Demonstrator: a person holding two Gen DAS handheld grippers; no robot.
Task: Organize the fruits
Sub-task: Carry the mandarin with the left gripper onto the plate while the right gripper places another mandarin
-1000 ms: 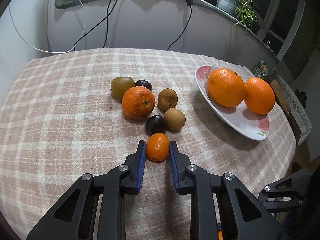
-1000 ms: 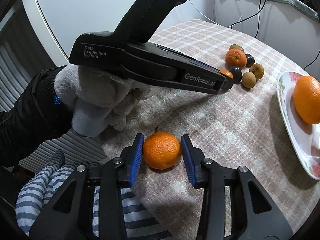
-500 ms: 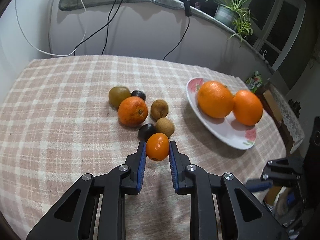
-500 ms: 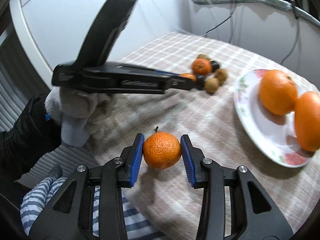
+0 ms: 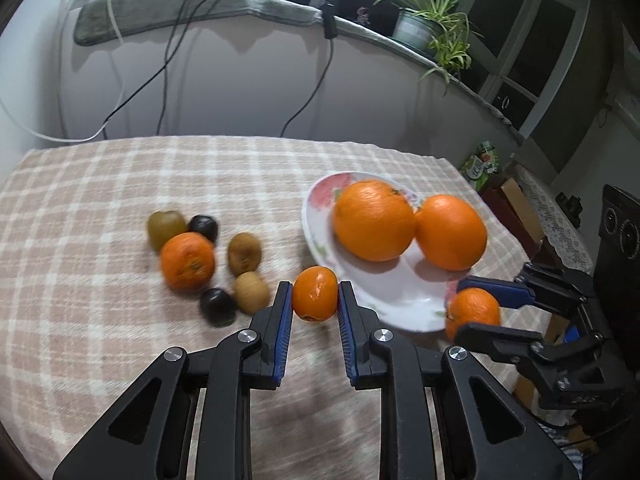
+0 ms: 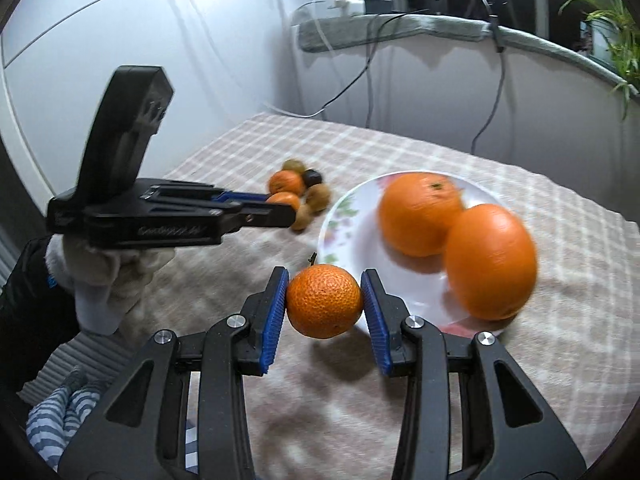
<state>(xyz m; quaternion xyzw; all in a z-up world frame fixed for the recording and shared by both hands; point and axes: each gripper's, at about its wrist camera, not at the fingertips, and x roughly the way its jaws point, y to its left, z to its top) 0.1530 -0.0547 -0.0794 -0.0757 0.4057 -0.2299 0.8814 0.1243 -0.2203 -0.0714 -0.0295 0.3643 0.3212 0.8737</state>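
My left gripper (image 5: 314, 302) is shut on a small mandarin (image 5: 315, 294) and holds it above the cloth, just left of the white floral plate (image 5: 396, 300). Two big oranges (image 5: 374, 220) lie on the plate. My right gripper (image 6: 325, 304) is shut on a larger mandarin (image 6: 324, 301), held at the plate's (image 6: 344, 216) near left rim. The right gripper with its mandarin also shows in the left wrist view (image 5: 474, 310). The left gripper shows in the right wrist view (image 6: 280, 204).
A cluster stays on the checked cloth (image 5: 100, 240): one mandarin (image 5: 187, 262), several kiwis (image 5: 245, 253) and two dark plums (image 5: 217, 305). Cables hang on the wall behind. A potted plant (image 5: 424, 28) stands on the ledge. The table edge falls off at the right.
Both grippers have lifted their mandarins and carried them toward the plate. The left moved right, away from the cluster. The right came in to the plate's rim.
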